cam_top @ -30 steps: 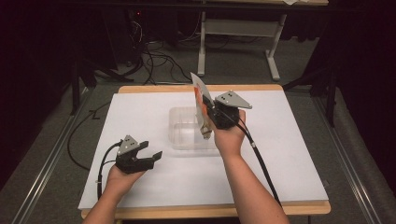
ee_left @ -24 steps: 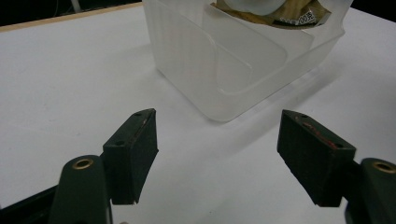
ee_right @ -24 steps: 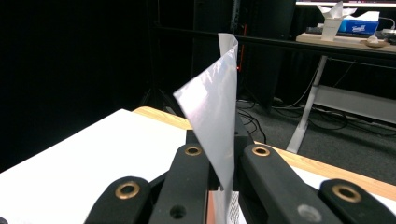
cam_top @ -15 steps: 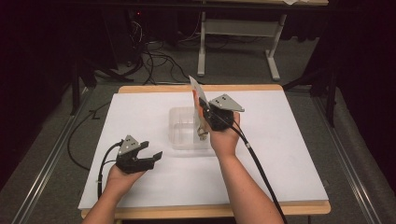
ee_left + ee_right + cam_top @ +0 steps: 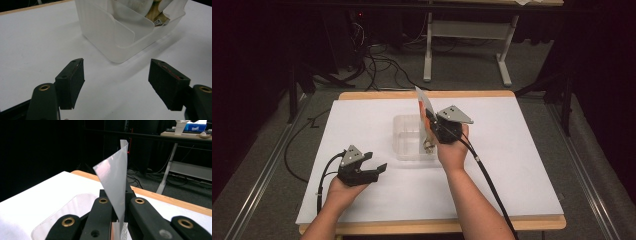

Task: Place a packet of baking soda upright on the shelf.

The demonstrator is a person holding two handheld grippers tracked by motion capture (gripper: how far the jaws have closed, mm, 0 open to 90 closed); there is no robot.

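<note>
The right gripper (image 5: 430,121) has sunk a little toward the clear plastic container (image 5: 404,150) since a second ago, jaws clamped on a packet (image 5: 424,103) standing upright over the container's right side. The left gripper (image 5: 374,166) stays put, jaws apart, near the container on the white table (image 5: 522,165).

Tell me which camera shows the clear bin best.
The left gripper view: the bin sits close, walls and the packet's lower end inside plain. The high view shows it small, partly behind the right gripper. The right gripper view catches just a rim.
</note>
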